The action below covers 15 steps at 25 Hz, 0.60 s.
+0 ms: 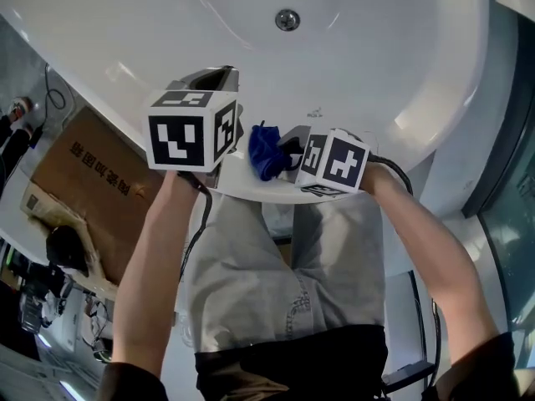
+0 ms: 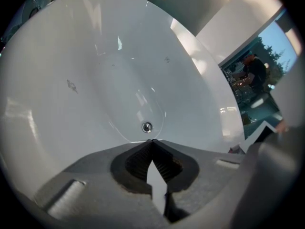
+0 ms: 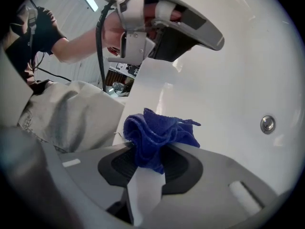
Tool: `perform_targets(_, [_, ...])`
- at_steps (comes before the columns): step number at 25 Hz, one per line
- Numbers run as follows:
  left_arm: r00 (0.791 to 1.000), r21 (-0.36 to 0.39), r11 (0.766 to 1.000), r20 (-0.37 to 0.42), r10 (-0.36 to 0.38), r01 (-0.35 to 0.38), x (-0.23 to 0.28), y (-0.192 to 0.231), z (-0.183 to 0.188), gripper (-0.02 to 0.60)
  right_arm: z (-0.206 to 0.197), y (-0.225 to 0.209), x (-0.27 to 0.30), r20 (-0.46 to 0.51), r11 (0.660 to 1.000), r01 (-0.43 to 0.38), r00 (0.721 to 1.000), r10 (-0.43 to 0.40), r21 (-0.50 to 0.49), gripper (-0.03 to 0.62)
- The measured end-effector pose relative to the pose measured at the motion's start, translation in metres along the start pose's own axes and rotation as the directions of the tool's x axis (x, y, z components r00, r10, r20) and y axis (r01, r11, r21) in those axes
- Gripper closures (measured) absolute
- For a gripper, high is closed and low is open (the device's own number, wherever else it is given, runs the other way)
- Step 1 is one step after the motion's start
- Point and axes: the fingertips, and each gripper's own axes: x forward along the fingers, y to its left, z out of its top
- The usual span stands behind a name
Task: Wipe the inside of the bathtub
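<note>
"Blue cloth [image 3: 157,130] is mentioned in the task notes; where is it seen?"

"It is clamped between the jaws of the right gripper [image 3: 148,150]. It is bunched up, and its folds stand out past the jaw tips. In the head view it is found at 6 o'clock from the drain [image 1: 287,19], over the near rim of the bathtub [image 1: 376,57]. Whether the rim is touched cannot be told."

"And the left gripper [image 2: 151,141]?"

"Nothing is held by it. The jaw tips are brought together, and only a narrow wedge of white is left between the ribbed pads [image 2: 138,163] lower down. It is pointed into the tub, and in its own view the drain is placed just beyond the tips at 12 o'clock."

"How are the two set against each other?"

"In the head view the left gripper is held at 9 o'clock from the cloth, near it but apart, and the right gripper at 3 o'clock. Both are held above the person's grey trousers [image 1: 284,282]."

"Is anything noted outside the tub?"

"A brown cardboard box [image 1: 88,174] is seen at 8 o'clock from the left gripper. The tub's inside is shown white and glossy."
</note>
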Motion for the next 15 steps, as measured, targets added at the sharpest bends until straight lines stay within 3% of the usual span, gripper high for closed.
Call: perform_targets(15, [1.000, 0.065, 0.998, 0.008, -0.018, 0.017, 0.004, -0.053, 0.000, 0.577, 0.005, 0.064, -0.021, 0.110, 0.999, -0.031, 0.993, 0.034, -0.032, 0.465])
